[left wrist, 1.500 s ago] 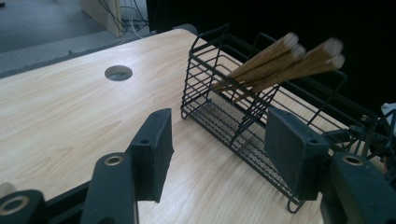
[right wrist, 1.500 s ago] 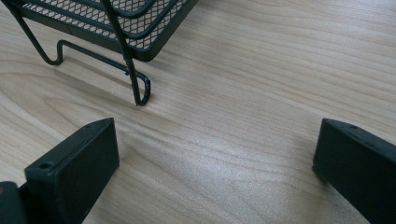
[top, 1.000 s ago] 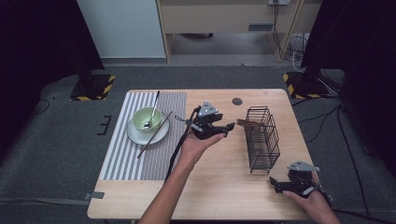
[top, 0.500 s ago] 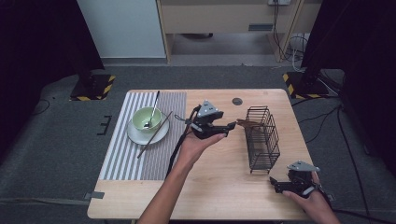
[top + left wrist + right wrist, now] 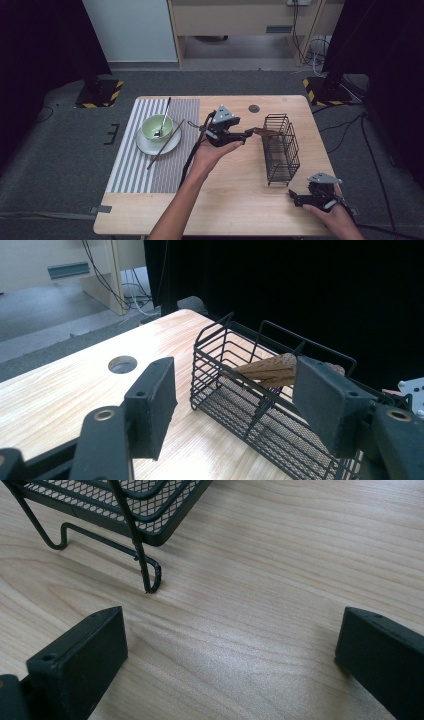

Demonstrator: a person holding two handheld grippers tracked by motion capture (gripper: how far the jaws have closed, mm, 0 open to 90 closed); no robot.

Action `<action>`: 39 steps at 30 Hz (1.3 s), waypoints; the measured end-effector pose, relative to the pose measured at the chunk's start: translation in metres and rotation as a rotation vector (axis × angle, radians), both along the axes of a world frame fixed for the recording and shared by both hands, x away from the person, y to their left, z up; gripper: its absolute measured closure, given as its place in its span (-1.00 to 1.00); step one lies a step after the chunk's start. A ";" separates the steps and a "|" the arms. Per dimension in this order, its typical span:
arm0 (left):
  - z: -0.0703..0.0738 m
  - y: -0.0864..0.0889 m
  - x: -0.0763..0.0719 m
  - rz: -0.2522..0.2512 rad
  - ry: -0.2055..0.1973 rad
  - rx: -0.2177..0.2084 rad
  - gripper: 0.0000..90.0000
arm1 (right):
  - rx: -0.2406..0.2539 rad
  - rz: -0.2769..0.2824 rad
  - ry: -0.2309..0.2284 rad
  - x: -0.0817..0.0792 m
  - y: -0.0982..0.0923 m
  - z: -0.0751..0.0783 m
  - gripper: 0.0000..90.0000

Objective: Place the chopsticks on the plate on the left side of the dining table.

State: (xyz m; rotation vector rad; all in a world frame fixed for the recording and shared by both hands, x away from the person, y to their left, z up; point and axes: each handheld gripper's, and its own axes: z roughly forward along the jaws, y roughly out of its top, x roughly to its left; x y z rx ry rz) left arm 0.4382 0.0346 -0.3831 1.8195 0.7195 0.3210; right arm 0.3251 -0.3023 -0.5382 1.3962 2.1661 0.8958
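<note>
Pale wood with a fine straight grain makes up the table (image 5: 235, 200), a broad rectangular slab with rounded corners and a small dark round hole (image 5: 254, 108) set into it beyond the left gripper (image 5: 247, 133). Far out to that gripper's left lies a striped mat (image 5: 131, 170), ribbed in grey and white on one half and finer, darker weave on the other; on it sits a round white plate (image 5: 145, 147) carrying a smooth pale-green bowl (image 5: 150, 125) with a thin metal spoon (image 5: 163, 117) leaning in it, and a slender dark chopstick (image 5: 162, 146) slants across the plate's rim onto the mat. Directly ahead of the left gripper's tips stands a black wire basket (image 5: 281, 150), a narrow box of thin rods with a fine mesh floor and bent-wire feet, its long side running toward the right gripper (image 5: 296, 198). A brown, ridged, tapering wooden piece (image 5: 267, 369) lies across the basket's near end, its blunt end resting on the top wire just in front of the left gripper's far pad; no pad presses on it. That gripper is matte black plastic with blocky rectangular pads and a grey three-cornered plate on top, held level in the person's left hand (image 5: 212, 152); its jaws stand parted, having just been opening a little, with only air and the basket's corner between them. The right gripper, in the right hand (image 5: 334, 215), rests low near the basket's closest foot, its jaws spread wide over bare wood and holding nothing.
</note>
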 end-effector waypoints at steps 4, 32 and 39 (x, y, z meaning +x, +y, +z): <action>-0.001 -0.002 0.001 0.005 0.001 0.005 -0.25 | 0.000 0.000 0.000 0.000 0.000 0.000 -0.99; -0.002 -0.006 -0.009 0.054 -0.029 0.030 0.04 | 0.000 -0.001 0.000 0.000 0.000 0.000 -0.99; -0.004 -0.004 -0.009 0.019 -0.032 0.050 0.00 | 0.000 -0.001 0.000 0.000 0.000 0.000 -0.99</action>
